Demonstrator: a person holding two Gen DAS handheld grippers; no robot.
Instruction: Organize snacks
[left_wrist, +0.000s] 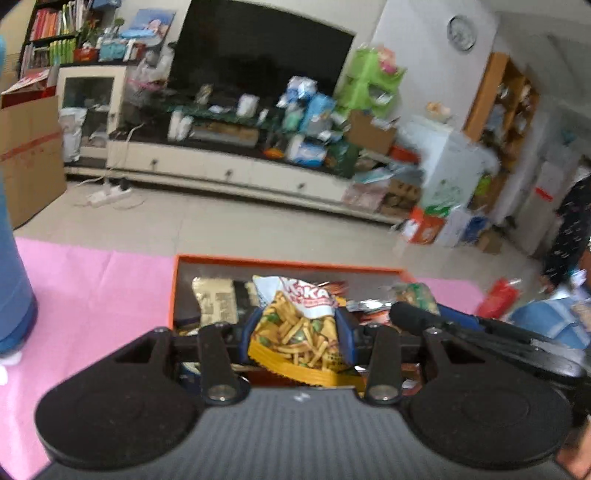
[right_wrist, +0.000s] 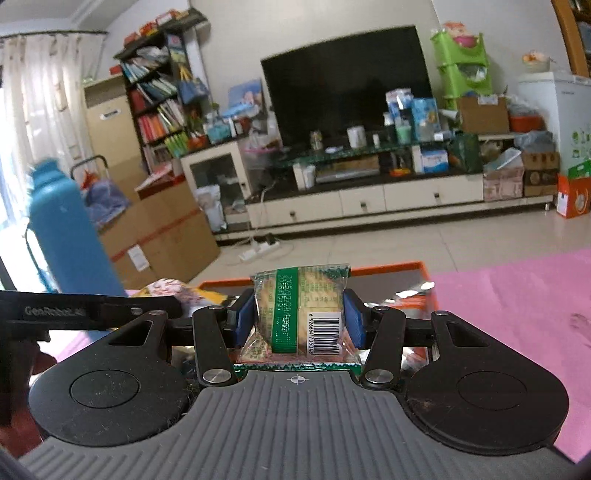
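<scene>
While both tools hang over the orange box (left_wrist: 177, 280) on the pink surface (left_wrist: 92, 280), our left tool (left_wrist: 299, 332) clamps a yellow noodle-snack bag (left_wrist: 299, 328). Our right tool (right_wrist: 299, 321) grips a clear green-striped cracker pack (right_wrist: 301, 314), barcode facing us. More snacks (left_wrist: 218, 299) lie in the box.

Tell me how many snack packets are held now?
2: the yellow noodle snack bag in the left hand-held gripper, the green cracker packet in the right hand-held gripper.
</scene>
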